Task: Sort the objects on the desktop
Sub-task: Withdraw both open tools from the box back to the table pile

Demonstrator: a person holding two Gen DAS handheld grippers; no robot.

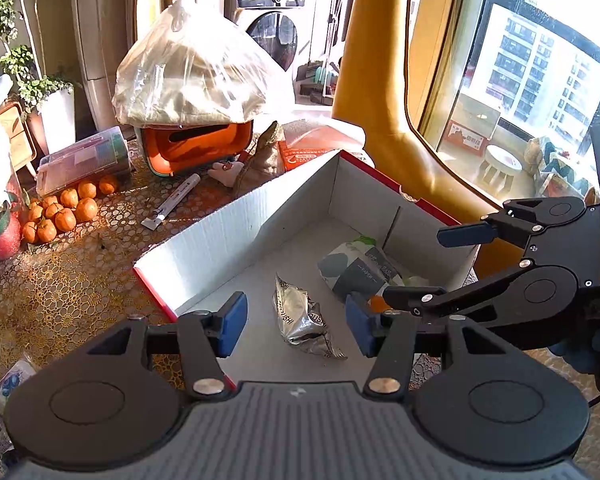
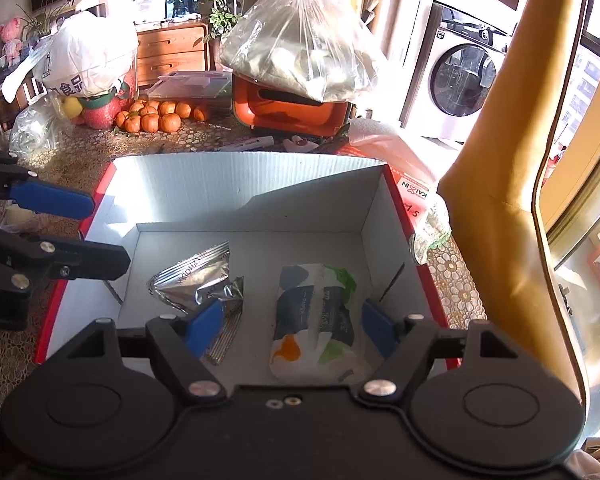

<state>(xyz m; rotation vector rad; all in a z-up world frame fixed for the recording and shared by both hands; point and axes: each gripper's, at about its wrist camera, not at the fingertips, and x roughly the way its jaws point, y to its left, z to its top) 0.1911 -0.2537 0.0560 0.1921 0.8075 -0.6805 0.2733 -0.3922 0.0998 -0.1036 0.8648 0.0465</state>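
Both the left gripper (image 1: 296,326) and right gripper (image 2: 290,330) hang parted and empty above the red-edged white cardboard box (image 2: 236,184), where the crumpled silver foil packet (image 2: 198,284) and printed tissue pack (image 2: 316,320) lie sorted on its floor

Both the left gripper (image 1: 296,326) and the right gripper (image 2: 292,330) are matte black, with round hinge discs, silver screws and blue-padded fingers (image 1: 231,325). A dark blue glove (image 1: 580,354) shows behind one.

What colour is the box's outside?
Red, white inside; box shows best in the right wrist view.
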